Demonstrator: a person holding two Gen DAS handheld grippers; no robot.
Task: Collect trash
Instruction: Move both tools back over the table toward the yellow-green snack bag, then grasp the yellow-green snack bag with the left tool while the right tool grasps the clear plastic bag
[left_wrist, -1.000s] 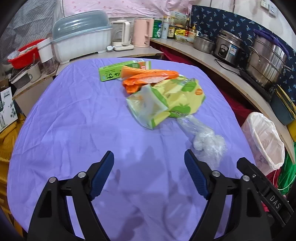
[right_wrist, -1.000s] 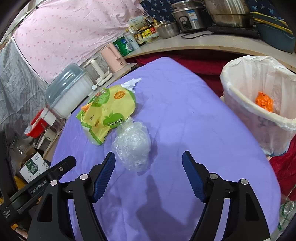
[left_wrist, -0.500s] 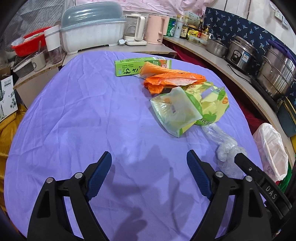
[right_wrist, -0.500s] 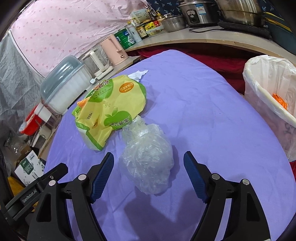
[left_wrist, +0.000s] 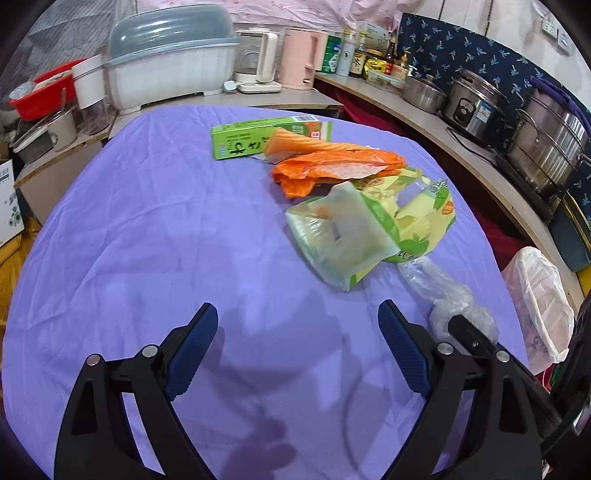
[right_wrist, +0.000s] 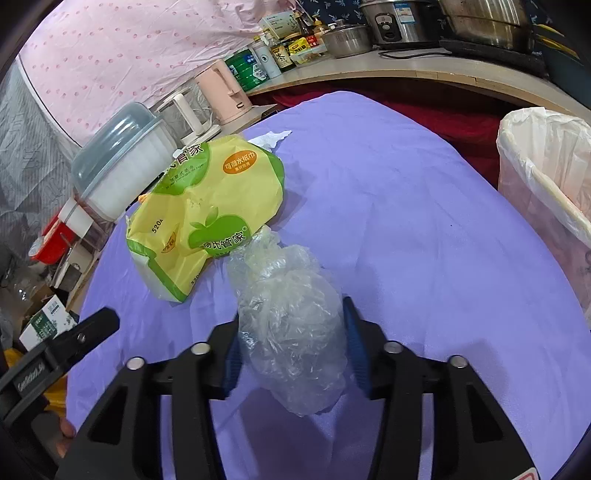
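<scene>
On the purple-covered worktop, your right tongs have narrowed around the crumpled clear bag; both blue pads press against its sides, so the bag is gripped. The bag's lower end rests on the cloth, and its twisted top touches the yellow-green wrapper just beyond it. A white-lined bin stands off the worktop edge to your right.

Your left tongs hang wide apart over bare cloth, holding nothing and touching nothing. Ahead of them lies the yellow-green wrapper, then an orange bag partly over a green carton. The clear bag shows at right, beside the right pad, with one black finger of the right tongs against it.
</scene>
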